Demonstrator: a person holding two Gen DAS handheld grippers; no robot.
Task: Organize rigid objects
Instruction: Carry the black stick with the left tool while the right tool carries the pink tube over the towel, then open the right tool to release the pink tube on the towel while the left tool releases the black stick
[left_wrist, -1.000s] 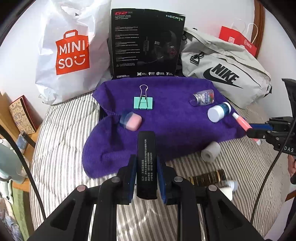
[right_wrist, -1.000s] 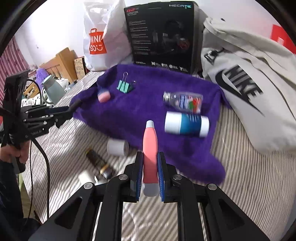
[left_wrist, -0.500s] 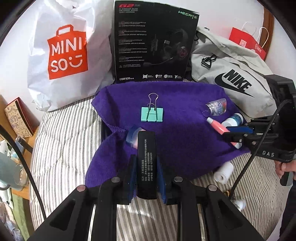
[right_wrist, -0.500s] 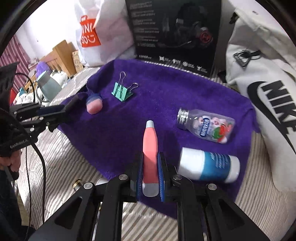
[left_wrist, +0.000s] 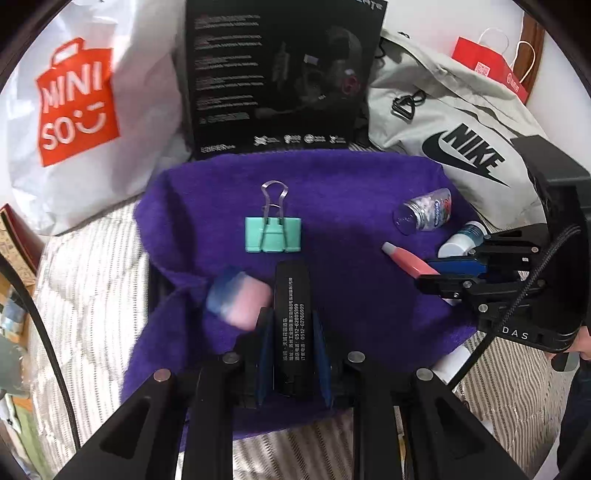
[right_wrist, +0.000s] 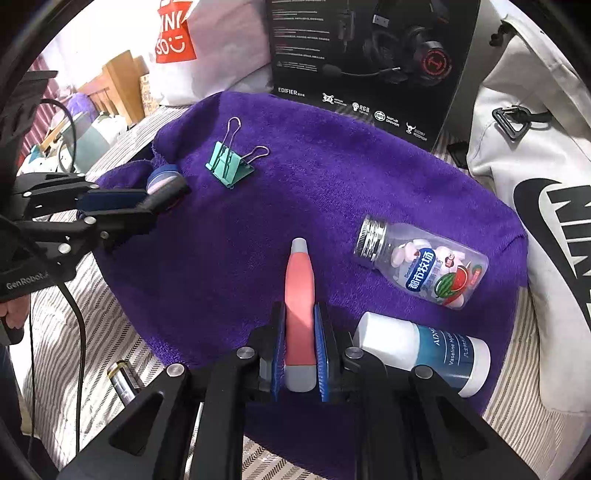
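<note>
Purple towel lay spread over the striped bedding, carrying the sorted pieces. Near its right edge lay the candy bottle and the white-and-blue tube; the green binder clip sat toward the far middle. The left gripper was clamped on a black bar, just beside the pink-and-blue case. The right gripper pinched the pink tube. Each probably wanted lowering flat onto bare towel, clear of neighbours, before release
</note>
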